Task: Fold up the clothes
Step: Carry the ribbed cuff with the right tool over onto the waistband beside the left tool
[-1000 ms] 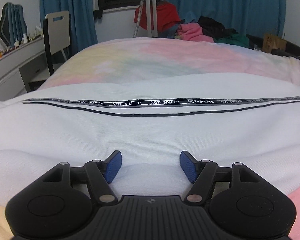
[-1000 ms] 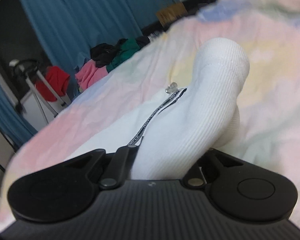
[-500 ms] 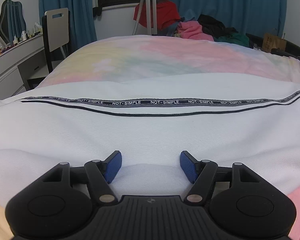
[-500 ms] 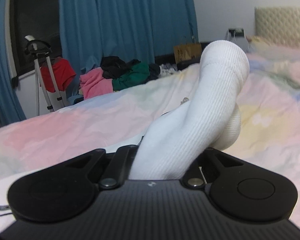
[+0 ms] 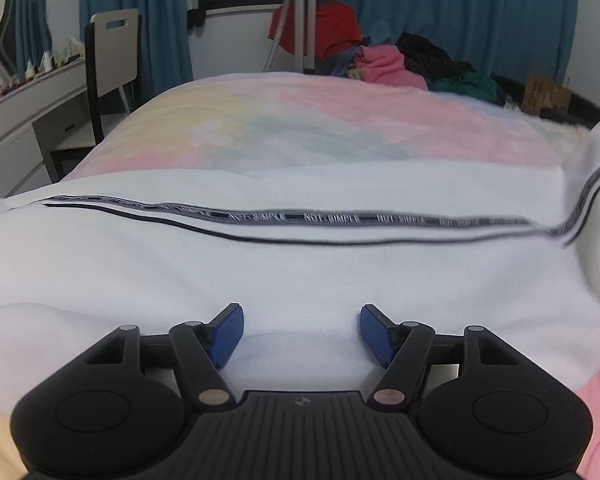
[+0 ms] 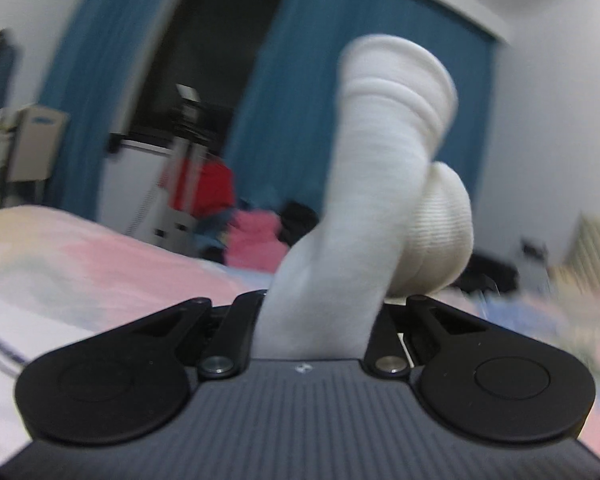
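Observation:
A white ribbed garment (image 5: 300, 264) with a black lettered stripe (image 5: 340, 218) lies across the bed. My left gripper (image 5: 302, 334) rests low over its near edge. It is open, its blue pads (image 5: 228, 332) wide apart with a low mound of the white cloth between them. In the right wrist view my right gripper (image 6: 320, 320) is shut on the garment's ribbed end (image 6: 380, 160), which stands up out of the jaws and curls over; the cloth hides the pads. That raised end (image 5: 596, 184) shows at the right edge of the left wrist view.
The bed has a pastel cover (image 5: 300, 128). Beyond its foot stand a tripod (image 5: 300, 20) and a pile of coloured clothes (image 5: 400, 64) before blue curtains. A chair (image 5: 114, 52) and a desk (image 5: 28, 92) are at the left, a cardboard box (image 5: 548, 92) at the right.
My right gripper has risen and rolled with the garment's end in it, so the room now shows behind it. The garment's right end has lifted off the bed. The left gripper has stayed put.

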{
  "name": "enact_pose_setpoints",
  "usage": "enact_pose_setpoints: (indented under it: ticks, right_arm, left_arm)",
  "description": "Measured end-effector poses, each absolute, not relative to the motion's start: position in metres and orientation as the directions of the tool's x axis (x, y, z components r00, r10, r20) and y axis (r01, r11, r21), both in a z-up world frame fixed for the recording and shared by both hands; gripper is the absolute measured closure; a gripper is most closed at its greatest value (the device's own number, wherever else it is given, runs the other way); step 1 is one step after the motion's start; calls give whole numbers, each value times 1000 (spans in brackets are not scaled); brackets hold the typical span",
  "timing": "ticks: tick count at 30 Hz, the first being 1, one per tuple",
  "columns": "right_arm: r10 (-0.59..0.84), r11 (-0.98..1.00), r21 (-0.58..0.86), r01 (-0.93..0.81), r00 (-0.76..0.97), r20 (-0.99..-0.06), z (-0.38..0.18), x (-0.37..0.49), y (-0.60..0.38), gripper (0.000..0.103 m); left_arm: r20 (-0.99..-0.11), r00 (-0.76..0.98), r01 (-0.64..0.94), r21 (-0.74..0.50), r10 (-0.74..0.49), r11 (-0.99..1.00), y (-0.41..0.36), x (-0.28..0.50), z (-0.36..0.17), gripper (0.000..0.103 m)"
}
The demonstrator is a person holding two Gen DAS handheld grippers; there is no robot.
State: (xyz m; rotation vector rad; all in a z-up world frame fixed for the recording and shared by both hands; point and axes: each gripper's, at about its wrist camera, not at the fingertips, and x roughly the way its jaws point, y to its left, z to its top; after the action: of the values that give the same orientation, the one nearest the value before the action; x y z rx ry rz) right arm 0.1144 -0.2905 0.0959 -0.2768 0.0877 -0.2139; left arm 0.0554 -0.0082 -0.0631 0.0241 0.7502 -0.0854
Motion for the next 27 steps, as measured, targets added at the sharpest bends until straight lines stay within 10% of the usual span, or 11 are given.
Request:
enact_pose_setpoints:
  ticks: [7,13,27]
  right_arm:
    - [67,868,-488,-97,995,-79,75,91,-192,87]
    - [199,693,-604,-394,910,-364,4,91,-123,87]
    - [150,739,-548,-392,889,-433,11,104,-93,85]
  left_arm:
    - [-608,791,3,-112,-71,994,38,44,-17,36]
    - [-570,820,-52,-145,-40,988,73,33,9,36]
    - [-563,816,-16,-253,-133,967,96,37,6,35]
